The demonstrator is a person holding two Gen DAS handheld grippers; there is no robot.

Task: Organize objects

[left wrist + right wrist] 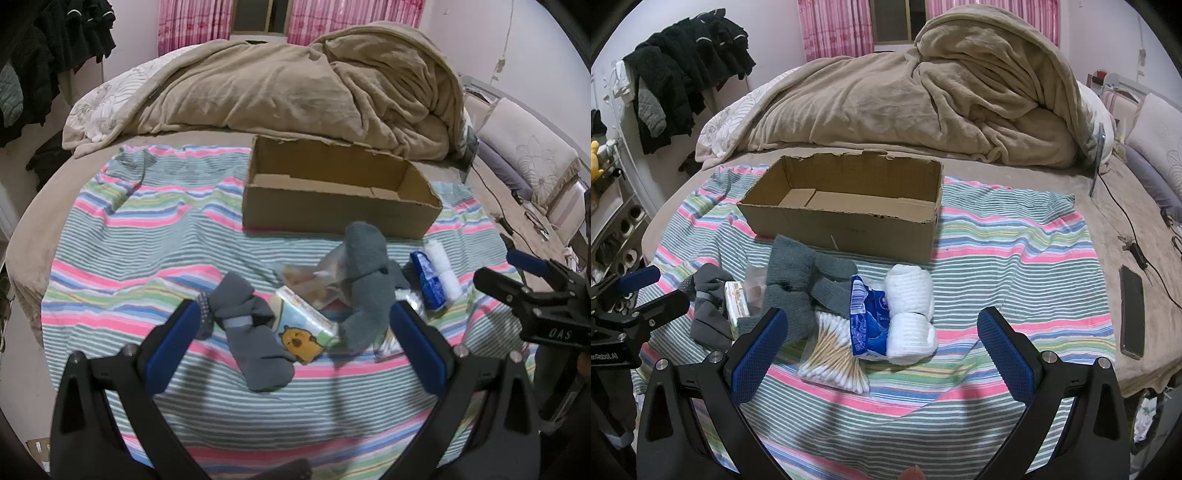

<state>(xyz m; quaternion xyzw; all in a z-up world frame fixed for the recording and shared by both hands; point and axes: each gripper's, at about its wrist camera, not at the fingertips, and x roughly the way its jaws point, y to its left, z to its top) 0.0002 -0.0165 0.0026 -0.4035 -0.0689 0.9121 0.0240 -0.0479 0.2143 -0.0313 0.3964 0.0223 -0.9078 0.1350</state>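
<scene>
Both tools are hovering wide apart and holding nothing — the left gripper (pixel 291 334) above the grey socks, the right gripper (pixel 882 341) above the white items. The open brown cardboard box (pixel 846 216) is sitting empty on the striped pastel cloth (pixel 1015 236), just behind the pile, so the sorting seems to be only starting (nothing is in the box yet). The next move likely calls for lowering one tool over a single item and closing on it without dragging its neighbours. Counting: two grey socks (pixel 364 284), two rolled white socks (pixel 910 314), one blue plastic packet (pixel 866 321), one bag of wooden cotton swabs (pixel 833 360), one cartoon-printed tissue pack (pixel 299 328) — plus a clear bag, contents unclear.
</scene>
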